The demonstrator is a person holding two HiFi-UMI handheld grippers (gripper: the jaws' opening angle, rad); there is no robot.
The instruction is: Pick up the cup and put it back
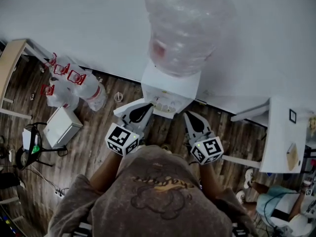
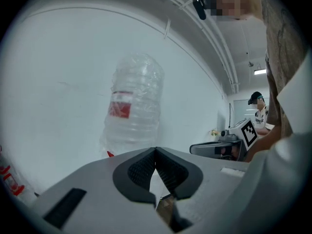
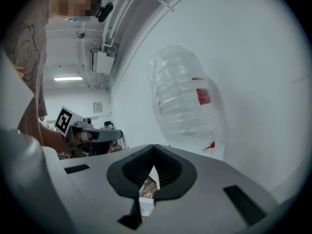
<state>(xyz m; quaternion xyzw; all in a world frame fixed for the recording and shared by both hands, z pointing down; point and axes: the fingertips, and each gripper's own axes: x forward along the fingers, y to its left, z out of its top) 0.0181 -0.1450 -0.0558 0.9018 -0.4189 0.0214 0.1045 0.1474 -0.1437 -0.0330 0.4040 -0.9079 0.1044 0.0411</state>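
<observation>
Under bottle (image 1: 185, 23) at 12 o'clock, dispenser (image 1: 170, 85); left claw (image 1: 148, 107) and right claw (image 1: 189, 116) both closed, empty, tips near its niche. Cup not made out, likely there. Step: approach. Next: open one claw, reach.

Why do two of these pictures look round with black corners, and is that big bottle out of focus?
Both gripper views: wide-angle lenses leave the dark round border and bend the wall pipes into curves. Head view: the water bottle sits close to the camera and looks soft; the wooden floor is dim. Right gripper view: a ceiling light glows bright.
</observation>
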